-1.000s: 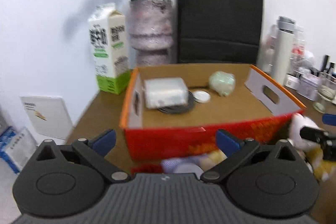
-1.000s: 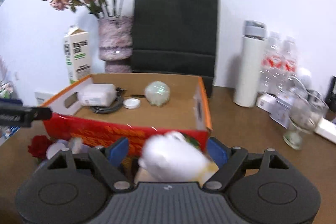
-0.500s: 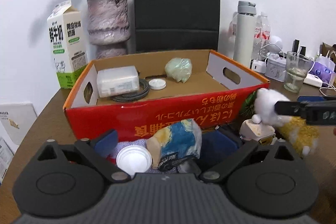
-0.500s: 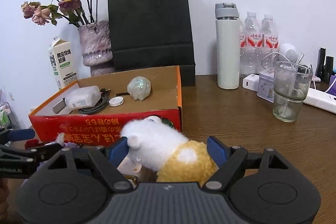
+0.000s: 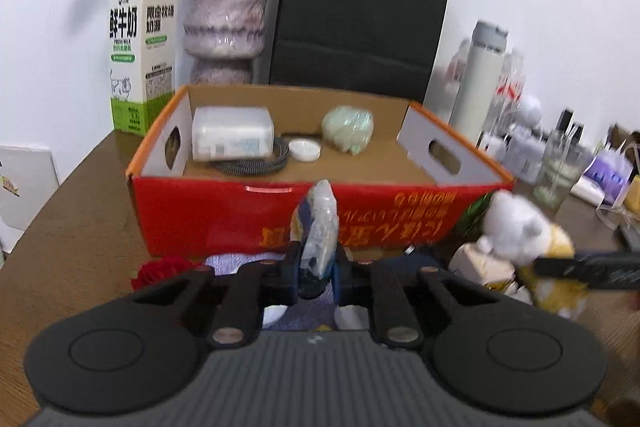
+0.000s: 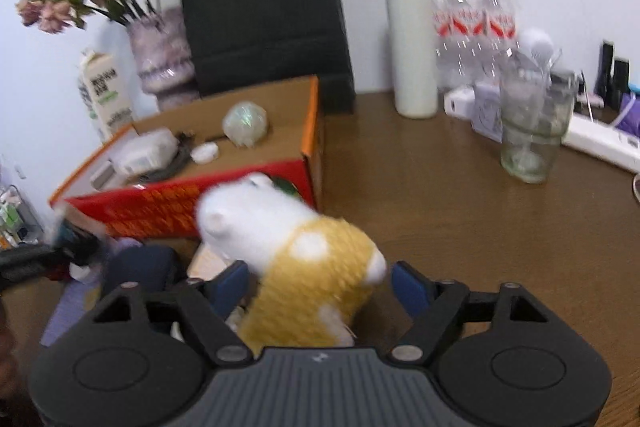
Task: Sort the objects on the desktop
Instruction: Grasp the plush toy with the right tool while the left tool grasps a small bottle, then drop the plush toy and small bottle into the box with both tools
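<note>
My left gripper (image 5: 316, 277) is shut on a blue and white snack packet (image 5: 318, 231), held upright just in front of the red cardboard box (image 5: 224, 215). The box holds a white case (image 5: 232, 139), a coiled cable, a white lid (image 5: 305, 149) and a pale green wrapped ball (image 5: 349, 129). My right gripper (image 6: 320, 287) holds a white and yellow plush toy (image 6: 304, 255) between its blue pads, at the box's right front corner (image 6: 308, 171). The toy also shows in the left wrist view (image 5: 520, 227).
A red rose (image 5: 160, 267), a purple cloth and a dark blue item lie before the box. A milk carton (image 5: 142, 47), vase (image 5: 226, 23) and black bag (image 5: 356, 15) stand behind. A white flask (image 6: 410, 39), bottles and a glass (image 6: 532, 131) stand right.
My left gripper has closed on the snack packet and lifted it upright. My right gripper has raised the plush toy and turned slightly.
</note>
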